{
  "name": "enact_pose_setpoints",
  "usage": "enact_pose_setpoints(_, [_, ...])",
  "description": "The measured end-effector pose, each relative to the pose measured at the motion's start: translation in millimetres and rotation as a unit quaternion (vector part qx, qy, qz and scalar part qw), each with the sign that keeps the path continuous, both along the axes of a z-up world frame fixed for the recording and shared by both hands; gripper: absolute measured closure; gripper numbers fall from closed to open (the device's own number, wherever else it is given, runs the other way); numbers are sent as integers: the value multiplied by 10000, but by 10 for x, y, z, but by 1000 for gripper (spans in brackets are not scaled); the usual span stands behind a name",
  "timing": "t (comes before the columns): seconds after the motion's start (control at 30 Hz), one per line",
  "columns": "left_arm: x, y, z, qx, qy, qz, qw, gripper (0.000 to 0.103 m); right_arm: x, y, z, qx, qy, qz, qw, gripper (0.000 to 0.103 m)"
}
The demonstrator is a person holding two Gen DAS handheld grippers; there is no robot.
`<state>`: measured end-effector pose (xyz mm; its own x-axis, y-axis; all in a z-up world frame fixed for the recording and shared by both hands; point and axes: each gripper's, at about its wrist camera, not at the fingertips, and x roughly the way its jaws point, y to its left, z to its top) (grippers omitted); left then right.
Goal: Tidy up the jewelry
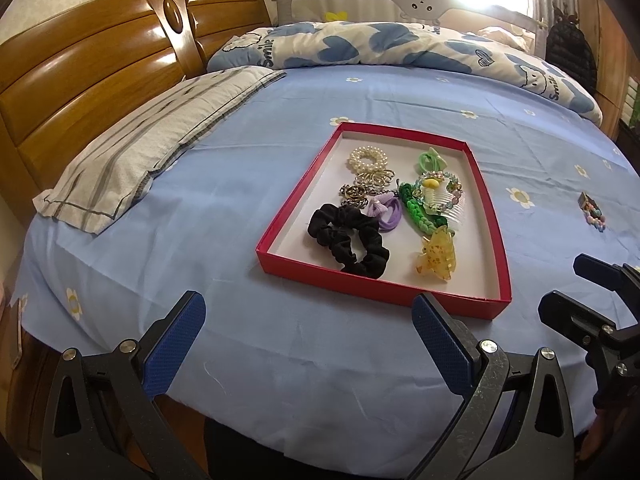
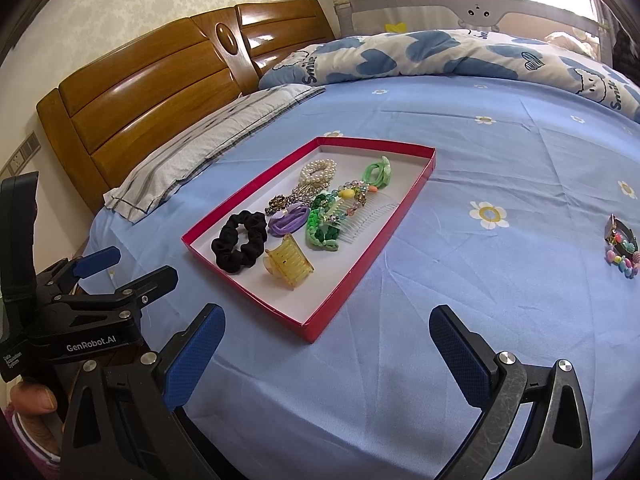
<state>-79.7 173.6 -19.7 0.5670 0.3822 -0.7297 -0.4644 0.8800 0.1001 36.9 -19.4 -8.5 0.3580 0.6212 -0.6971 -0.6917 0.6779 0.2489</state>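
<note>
A shallow red tray lies on the blue bed sheet. It holds a black scrunchie, a yellow claw clip, a pearl scrunchie, green and purple hair ties, a clear comb and a beaded bracelet. A colourful beaded piece lies loose on the sheet to the right. My left gripper is open and empty before the tray. My right gripper is open and empty, right of the left one.
A striped pillow lies left of the tray against the wooden headboard. A rolled blue-and-white duvet lies along the far side. The bed's near edge is just under the grippers.
</note>
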Motion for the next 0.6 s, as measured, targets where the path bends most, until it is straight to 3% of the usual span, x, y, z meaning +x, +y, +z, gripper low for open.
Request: enact_pose_setpoints(0.6, [9, 13, -9, 9, 8, 30, 10000, 0, -5, -1, 24, 16, -16, -7, 10000, 0])
